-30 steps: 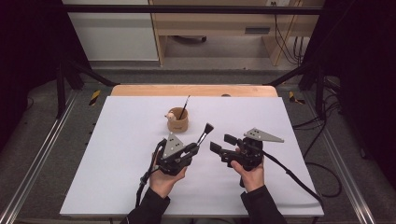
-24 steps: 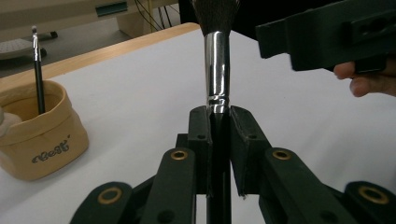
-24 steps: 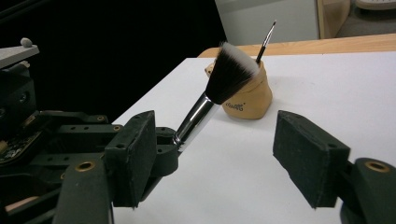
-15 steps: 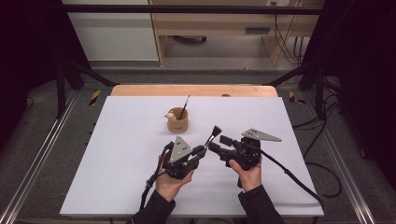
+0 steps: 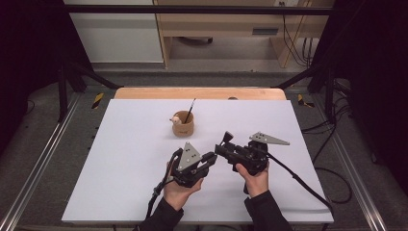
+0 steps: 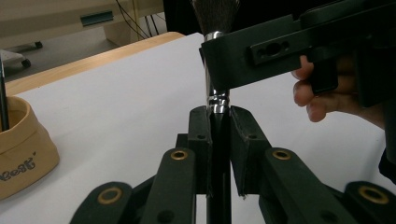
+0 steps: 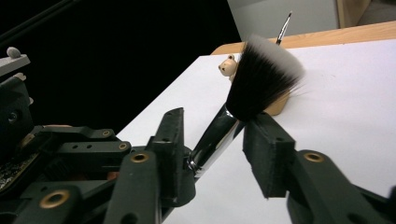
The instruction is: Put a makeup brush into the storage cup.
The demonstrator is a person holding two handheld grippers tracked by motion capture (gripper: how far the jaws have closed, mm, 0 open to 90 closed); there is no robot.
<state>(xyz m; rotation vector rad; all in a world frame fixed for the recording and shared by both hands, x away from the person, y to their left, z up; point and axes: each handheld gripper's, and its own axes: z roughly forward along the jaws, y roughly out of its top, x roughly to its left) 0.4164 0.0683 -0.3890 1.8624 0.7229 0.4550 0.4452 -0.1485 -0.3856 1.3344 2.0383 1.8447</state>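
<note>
- Near the front middle of the white table (image 5: 120,159), the left gripper (image 6: 219,116) has its jaws pinched tight on the black handle of a makeup brush (image 7: 261,86), just below the chrome ferrule.
- From that grip the brush rises towards the right gripper (image 7: 212,140), bristles fanned out – black at the root, white at the tips.
- Around the ferrule stand the right gripper's jaws, which have just been closing; the left pad touches the metal, while the other pad is a little apart from it, so the grip is not yet firm.
- Both grippers sit close together, each in a hand.
- Further back on the table stands a small tan holder (image 5: 183,124) with a thin brush (image 5: 190,109) upright in it – well apart from both grippers.
</note>
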